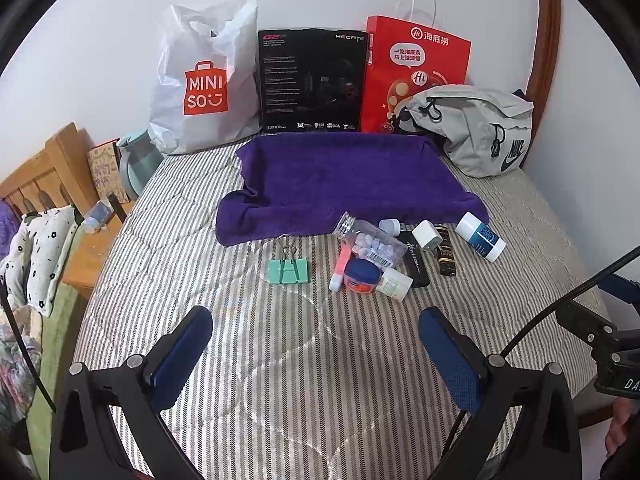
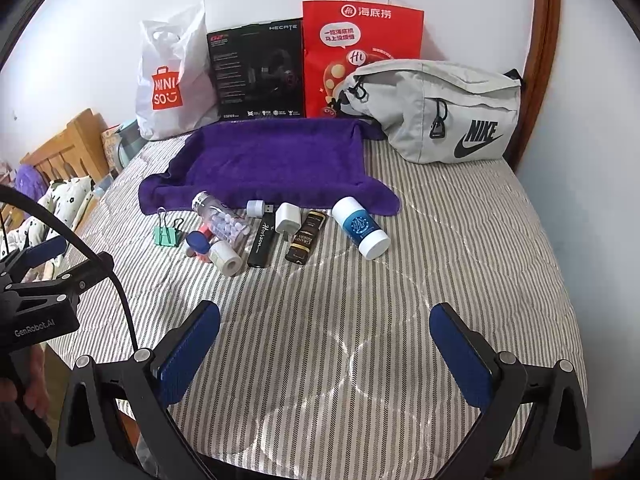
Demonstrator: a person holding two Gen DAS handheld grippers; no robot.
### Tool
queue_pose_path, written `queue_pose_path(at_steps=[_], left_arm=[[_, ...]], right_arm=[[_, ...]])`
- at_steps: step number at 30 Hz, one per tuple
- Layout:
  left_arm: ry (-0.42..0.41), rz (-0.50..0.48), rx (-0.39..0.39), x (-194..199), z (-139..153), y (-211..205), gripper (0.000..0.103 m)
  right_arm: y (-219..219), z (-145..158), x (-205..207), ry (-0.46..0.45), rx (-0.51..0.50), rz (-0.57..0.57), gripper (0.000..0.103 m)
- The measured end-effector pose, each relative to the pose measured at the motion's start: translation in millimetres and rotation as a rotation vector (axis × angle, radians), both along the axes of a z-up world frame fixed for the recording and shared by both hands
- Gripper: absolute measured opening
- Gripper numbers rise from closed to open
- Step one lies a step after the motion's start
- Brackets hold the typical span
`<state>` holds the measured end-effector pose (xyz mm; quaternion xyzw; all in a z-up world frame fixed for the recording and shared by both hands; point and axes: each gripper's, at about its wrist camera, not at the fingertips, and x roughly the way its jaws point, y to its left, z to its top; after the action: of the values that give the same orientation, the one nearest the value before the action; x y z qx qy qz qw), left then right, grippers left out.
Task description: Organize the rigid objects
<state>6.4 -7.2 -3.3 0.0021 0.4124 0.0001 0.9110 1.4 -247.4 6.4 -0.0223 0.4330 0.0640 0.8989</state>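
Nearest the cameras, the left gripper (image 1: pixel 316 344) and the right gripper (image 2: pixel 324 344) are hovering over the striped quilted bedcover (image 2: pixel 460 280), each with its blue-padded jaws spread wide and holding nothing.

Beyond them, the rigid objects are lying in a loose cluster just short of the towel: a mint-green metal binder clip (image 1: pixel 289 270) sitting apart on the left; a clear plastic jar of pale tablets (image 1: pixel 372 244) leaning across a blue-lidded round tin (image 1: pixel 361 275) and a small white pill bottle (image 1: pixel 394 284); then a black oblong case (image 2: pixel 262 240), a white cube charger (image 2: pixel 289 218), a dark brown gold-lettered box (image 2: pixel 306 237) and a white cylindrical bottle with a blue label (image 2: pixel 361 227).

All look light and stiff. The cylinders are likely to roll, so pinching across the body at mid-length seems safest; the clip is best taken by its flat sides.

Farther back, a purple terry towel (image 2: pixel 276 160) is lying spread, probably the sorting area.
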Motion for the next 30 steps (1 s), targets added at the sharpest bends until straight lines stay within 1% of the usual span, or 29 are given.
queue_pose_path(at_steps=[3, 7, 11, 14, 16, 19, 24, 26, 29, 30], left_arm=[[0.001, 0.002, -0.005, 2.0, -0.6, 2.3, 0.103], [0.009, -0.002, -0.036, 7.1, -4.9, 7.1, 0.103], [0.029, 0.022, -0.032, 16.1, -15.7, 13.2, 0.103], [0.026, 0.04, -0.02, 25.0, -24.9, 21.1, 0.103], [0.02, 0.067, -0.005, 33.6, -31.6, 28.3, 0.103], [0.039, 0.07, -0.023, 50.7, -46.3, 36.6, 0.103], [0.089, 0.071, -0.022, 79.6, -77.0, 42.7, 0.097], [0.104, 0.069, -0.036, 88.5, -86.6, 43.9, 0.092], [0.112, 0.067, -0.078, 100.9, -97.4, 45.2, 0.092], [0.116, 0.067, -0.08, 103.3, -99.8, 45.1, 0.092]], right_arm=[[0.0, -0.1, 0.4, -0.004, 0.005, 0.004, 0.103], [-4.9, -3.7, 4.5, 0.003, 0.019, 0.0, 0.103], [-10.6, -11.5, 10.5, 0.021, 0.017, -0.003, 0.103], [-15.4, -15.9, 14.4, 0.023, 0.014, -0.014, 0.103], [-19.8, -21.9, 18.4, 0.035, 0.031, -0.021, 0.103], [-23.6, -32.7, 24.7, 0.064, 0.029, -0.028, 0.103], [-32.7, -50.2, 36.8, 0.103, 0.013, -0.047, 0.103], [-40.2, -55.6, 42.4, 0.106, 0.032, -0.06, 0.103], [-48.2, -61.9, 51.5, 0.116, 0.053, -0.076, 0.103], [-50.2, -64.2, 54.7, 0.119, 0.057, -0.076, 0.103]])
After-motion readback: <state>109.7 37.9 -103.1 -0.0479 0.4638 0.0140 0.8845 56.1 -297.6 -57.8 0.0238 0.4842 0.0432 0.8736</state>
